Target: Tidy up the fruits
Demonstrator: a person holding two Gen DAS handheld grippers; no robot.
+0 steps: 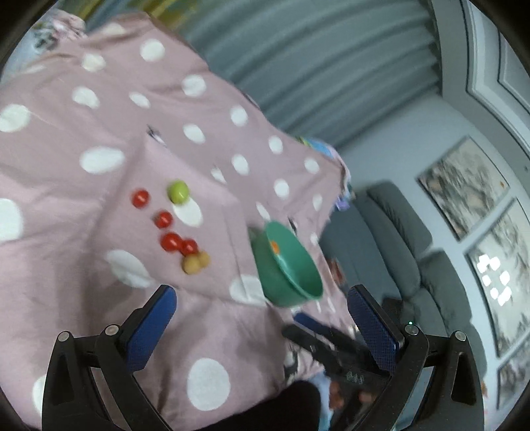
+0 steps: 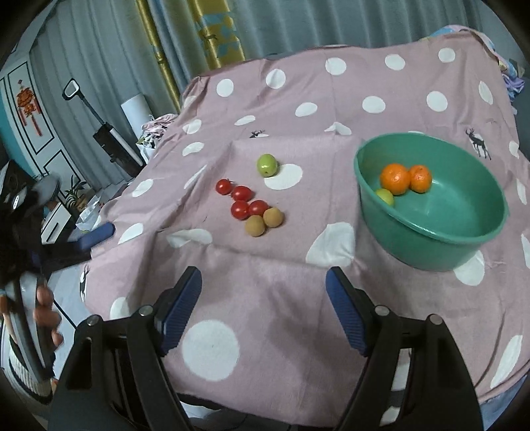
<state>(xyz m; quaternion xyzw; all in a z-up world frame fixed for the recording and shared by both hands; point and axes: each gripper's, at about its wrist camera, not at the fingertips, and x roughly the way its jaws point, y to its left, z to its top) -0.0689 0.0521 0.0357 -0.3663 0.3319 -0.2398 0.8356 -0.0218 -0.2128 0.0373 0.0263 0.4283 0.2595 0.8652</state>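
Note:
A green bowl (image 2: 440,232) stands on the right of the pink dotted tablecloth (image 2: 298,109). It holds two oranges (image 2: 394,179) and a green fruit (image 2: 385,196). On the cloth left of it lie several red tomatoes (image 2: 241,209), two tan round fruits (image 2: 255,226) and a green fruit (image 2: 267,165). My right gripper (image 2: 263,291) is open and empty, near the front edge. My left gripper (image 1: 261,305) is open and empty, tilted over the cloth; its view shows the bowl (image 1: 291,285), tomatoes (image 1: 171,242), tan fruits (image 1: 192,264) and green fruit (image 1: 178,191).
The other gripper (image 2: 96,237) and a hand (image 2: 46,311) show at the table's left edge. Curtains (image 2: 205,30) hang behind the table. A grey sofa (image 1: 397,238) stands beyond the table's right side. A floor appliance (image 2: 109,132) leans at the left.

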